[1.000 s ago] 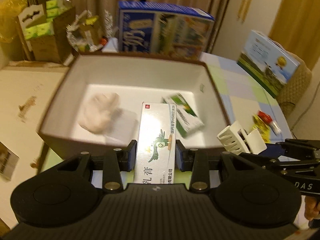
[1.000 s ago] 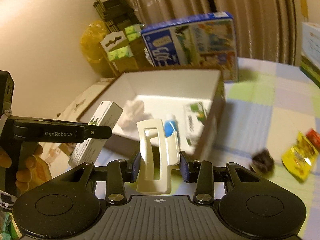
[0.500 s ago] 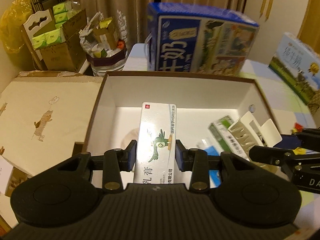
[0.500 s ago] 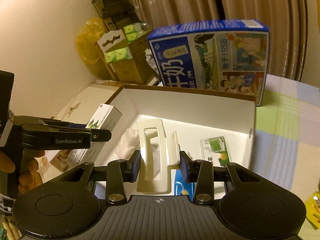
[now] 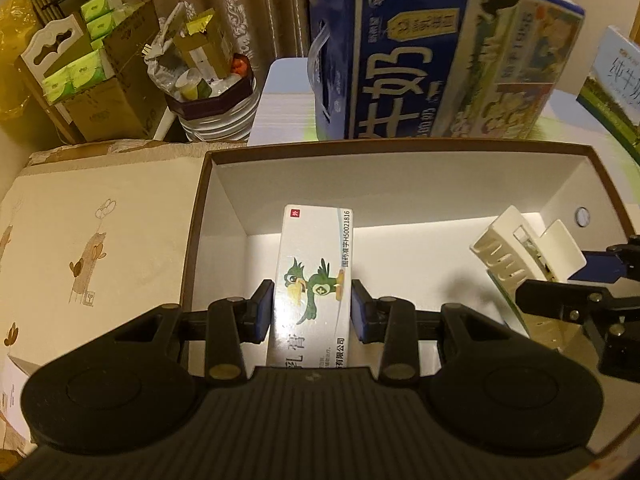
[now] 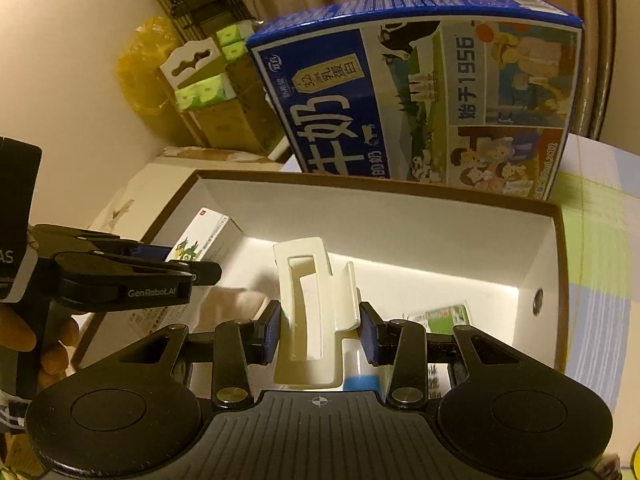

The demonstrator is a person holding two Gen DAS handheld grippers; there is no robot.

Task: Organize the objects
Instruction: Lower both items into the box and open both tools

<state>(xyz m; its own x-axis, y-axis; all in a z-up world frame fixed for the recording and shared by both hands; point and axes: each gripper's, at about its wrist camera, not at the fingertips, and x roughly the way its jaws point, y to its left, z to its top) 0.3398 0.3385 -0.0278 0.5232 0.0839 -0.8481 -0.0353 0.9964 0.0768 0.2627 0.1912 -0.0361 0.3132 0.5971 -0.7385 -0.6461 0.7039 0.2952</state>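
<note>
The left tongs (image 5: 312, 308) are clenched on a white carton (image 5: 314, 276), held lengthwise over the left part of the open box (image 5: 400, 148), near its left wall. The right tongs (image 6: 319, 328) grip a cream clip (image 6: 310, 312) over the box's middle. Below lie a green pack (image 6: 444, 314), a blue-capped tube (image 6: 360, 380) and a pale wad (image 6: 236, 304). White floor toward the far wall is free.
</note>
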